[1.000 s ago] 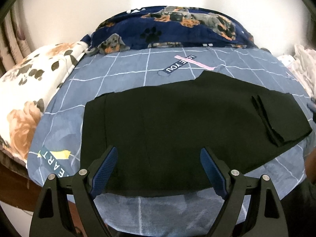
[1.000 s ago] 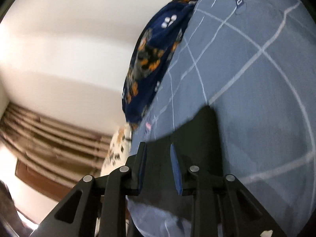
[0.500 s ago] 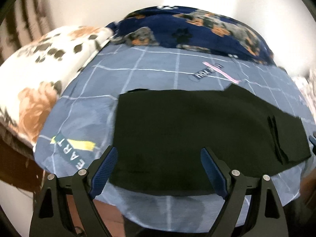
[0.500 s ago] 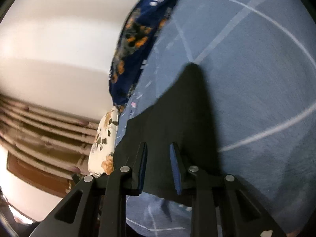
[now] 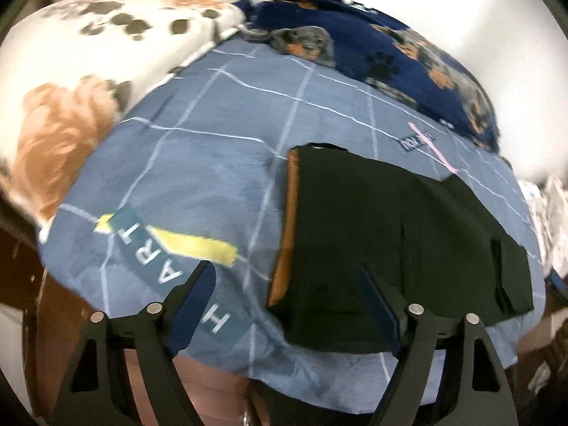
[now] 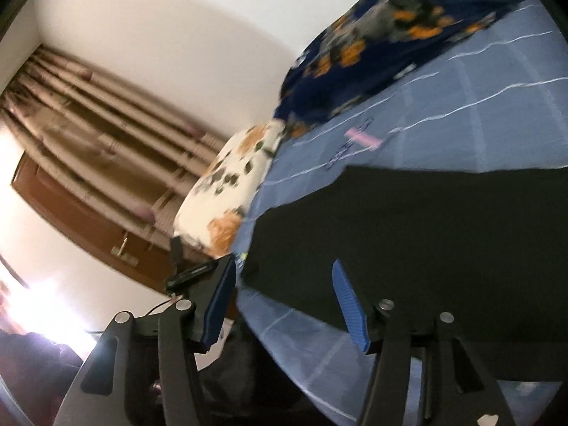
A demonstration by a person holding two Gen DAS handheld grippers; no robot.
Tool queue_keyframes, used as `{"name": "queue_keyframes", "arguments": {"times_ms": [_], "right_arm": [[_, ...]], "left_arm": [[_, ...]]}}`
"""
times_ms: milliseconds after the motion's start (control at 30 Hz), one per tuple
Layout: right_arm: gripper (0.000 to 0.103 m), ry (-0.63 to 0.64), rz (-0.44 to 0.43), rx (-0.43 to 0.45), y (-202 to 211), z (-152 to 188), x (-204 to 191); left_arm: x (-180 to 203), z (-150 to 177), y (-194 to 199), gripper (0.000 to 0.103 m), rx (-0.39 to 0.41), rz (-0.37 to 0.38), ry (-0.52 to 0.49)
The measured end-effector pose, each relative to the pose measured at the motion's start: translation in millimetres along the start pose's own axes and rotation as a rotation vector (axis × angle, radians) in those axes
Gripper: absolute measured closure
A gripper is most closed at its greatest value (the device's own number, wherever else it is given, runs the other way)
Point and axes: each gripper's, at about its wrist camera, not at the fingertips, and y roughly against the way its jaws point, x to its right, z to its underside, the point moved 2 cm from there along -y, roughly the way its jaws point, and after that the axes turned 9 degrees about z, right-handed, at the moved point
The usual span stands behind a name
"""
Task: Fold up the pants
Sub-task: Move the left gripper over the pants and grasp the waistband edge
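Observation:
Black pants (image 5: 383,248) lie flat and folded on the blue grid bedsheet (image 5: 198,177), with an orange-brown strip along their left edge. My left gripper (image 5: 284,298) is open and empty, above the pants' near left corner at the bed's front edge. In the right wrist view the pants (image 6: 426,234) fill the right side. My right gripper (image 6: 284,301) is open and empty, over the pants' near edge.
A floral pillow (image 5: 78,81) lies at the left and a navy dog-print blanket (image 5: 408,53) at the back by the wall. White cloth (image 5: 546,220) sits at the right edge. Curtains (image 6: 88,124) and a brown wooden panel (image 6: 88,230) stand beyond the bed.
My right gripper was nearly closed and has opened wide, swinging its view level. My left gripper has swung left, so the pants now sit to the right in its view.

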Motion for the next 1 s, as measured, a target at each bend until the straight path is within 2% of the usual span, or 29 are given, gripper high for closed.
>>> {"name": "queue_keyframes", "arguments": {"times_ms": [133, 267, 333, 400, 467, 633, 733, 867, 933, 967, 1000], "right_arm": [[0.046, -0.015, 0.030, -0.074, -29.4, 9.7, 2.1], [0.046, -0.062, 0.034, -0.082, -37.6, 13.9, 10.7], [0.045, -0.078, 0.033, -0.074, -37.0, 14.1, 12.9], [0.044, -0.091, 0.032, -0.069, -37.2, 12.5, 14.8], [0.043, -0.110, 0.029, -0.069, -39.2, 13.8, 18.2], [0.039, -0.155, 0.038, -0.087, -50.1, 17.0, 26.0], [0.038, -0.158, 0.035, -0.099, -56.0, 19.0, 24.7], [0.032, -0.157, 0.037, -0.114, -62.9, 21.2, 23.3], [0.031, -0.153, 0.044, -0.124, -66.0, 23.1, 22.6], [0.031, -0.149, 0.050, -0.126, -66.6, 23.7, 22.5], [0.031, -0.147, 0.053, -0.126, -66.2, 25.1, 22.6]], "left_arm": [[7.5, -8.0, -13.9, 0.024, -0.017, 0.028, -0.085], [6.7, -14.9, -35.0, 0.027, -0.055, 0.062, -0.121], [3.7, -17.3, -45.6, 0.032, -0.081, 0.088, -0.117], [5.5, -17.5, -50.1, 0.040, -0.103, 0.159, -0.115], [9.3, -17.7, -50.9, 0.040, -0.105, 0.167, -0.141], [15.3, -19.3, -50.7, 0.041, -0.127, 0.245, -0.164], [11.1, -22.4, -60.0, 0.041, -0.157, 0.223, -0.170], [12.9, -28.0, -65.2, 0.041, -0.177, 0.305, -0.147], [20.5, -29.8, -57.5, 0.042, -0.148, 0.345, -0.165], [23.7, -29.7, -54.4, 0.046, -0.129, 0.340, -0.194], [24.6, -28.8, -54.9, 0.061, -0.120, 0.305, -0.223]]}}
